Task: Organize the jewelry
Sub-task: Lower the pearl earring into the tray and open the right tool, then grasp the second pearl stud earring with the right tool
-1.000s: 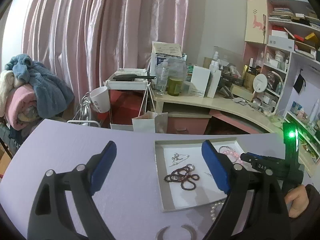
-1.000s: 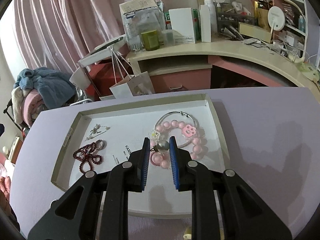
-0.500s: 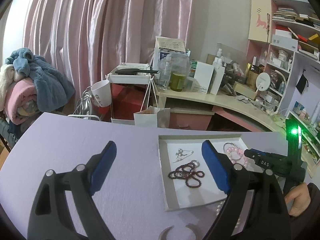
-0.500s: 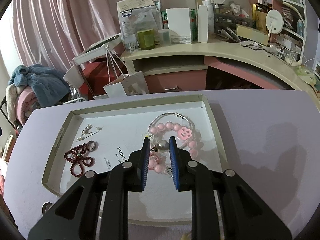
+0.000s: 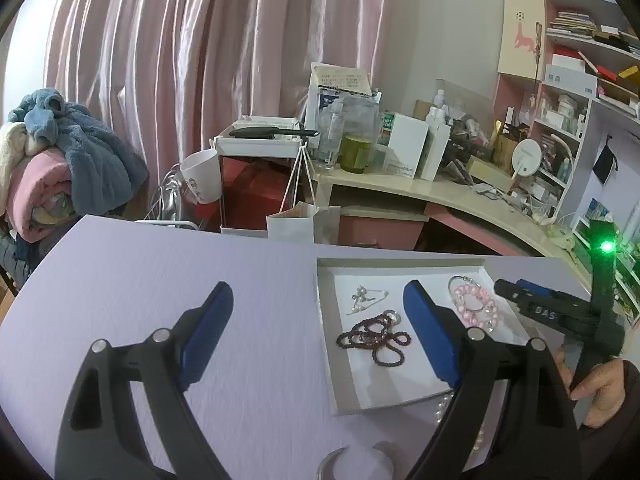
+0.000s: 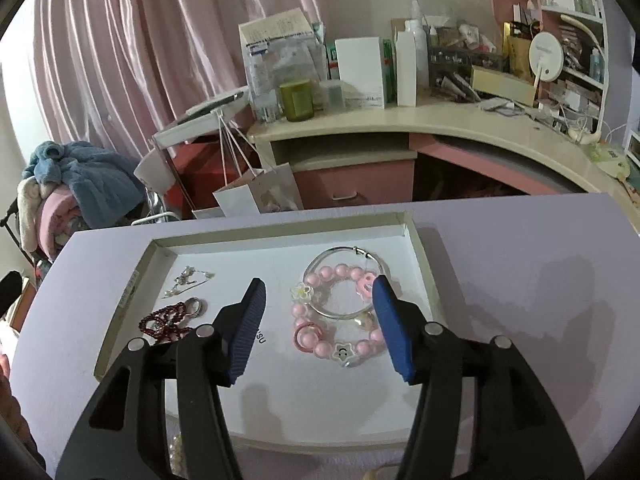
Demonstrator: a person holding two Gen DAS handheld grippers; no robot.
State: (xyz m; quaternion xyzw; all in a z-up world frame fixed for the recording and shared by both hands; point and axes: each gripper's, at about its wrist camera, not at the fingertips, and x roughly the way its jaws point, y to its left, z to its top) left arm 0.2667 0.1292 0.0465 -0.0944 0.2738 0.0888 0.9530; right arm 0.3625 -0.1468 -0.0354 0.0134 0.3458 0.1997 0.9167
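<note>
A shallow white tray lies on the lilac table. In it are a pink bead bracelet, a thin silver bangle, a dark red bead strand with a silver ring, and a small silver piece. My right gripper is open and empty, hanging over the pink bracelet. My left gripper is open and empty, above the table at the tray's left edge. A pearl strand and a silver cuff lie on the table in front of the tray.
A cluttered cream desk with boxes and bottles stands behind the table. A white paper bag and a pile of blankets sit beyond the far edge. Shelves stand at the right.
My right gripper has opened and let go of the silver bead it held; the pink bracelet now lies in the tray. The left gripper has drifted left and stays open.
</note>
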